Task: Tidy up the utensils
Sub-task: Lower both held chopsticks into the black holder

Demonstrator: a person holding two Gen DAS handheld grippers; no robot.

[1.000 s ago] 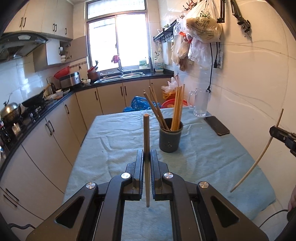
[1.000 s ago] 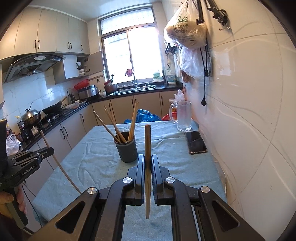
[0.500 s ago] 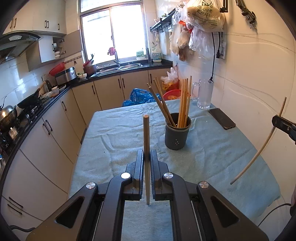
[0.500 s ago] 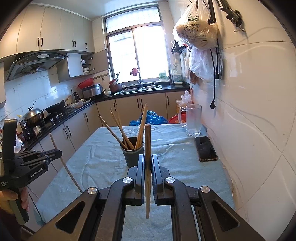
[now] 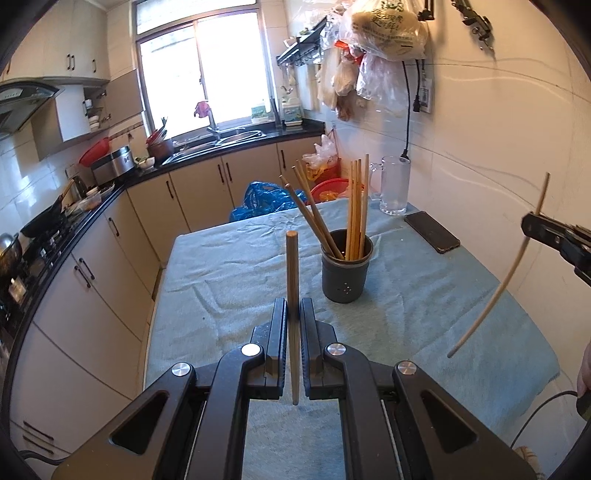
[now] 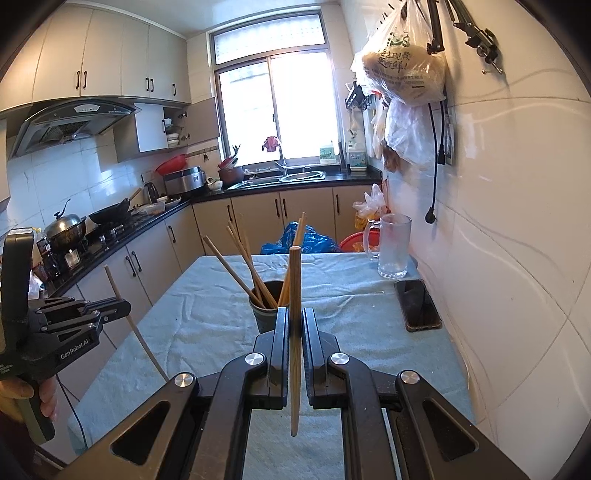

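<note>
A dark grey utensil cup point(image 5: 345, 271) holding several wooden chopsticks point(image 5: 356, 206) stands on the table covered by a teal cloth point(image 5: 229, 266). My left gripper point(image 5: 293, 306) is shut on one upright wooden chopstick point(image 5: 291, 266), to the left of the cup and nearer than it. My right gripper point(image 6: 294, 317) is shut on another upright chopstick point(image 6: 294, 280), just in front of the cup point(image 6: 264, 314). The right gripper also shows at the right edge of the left wrist view point(image 5: 532, 225), and the left gripper shows at the left of the right wrist view point(image 6: 120, 308).
A glass mug point(image 5: 395, 184) and a black phone point(image 5: 432, 232) lie at the far right of the table by the tiled wall. Kitchen cabinets point(image 5: 110, 258) run along the left. Plastic bags point(image 5: 384, 26) hang high on the wall.
Both grippers have moved closer to the cup, each still holding its chopstick. The cup now looks larger in both views.
</note>
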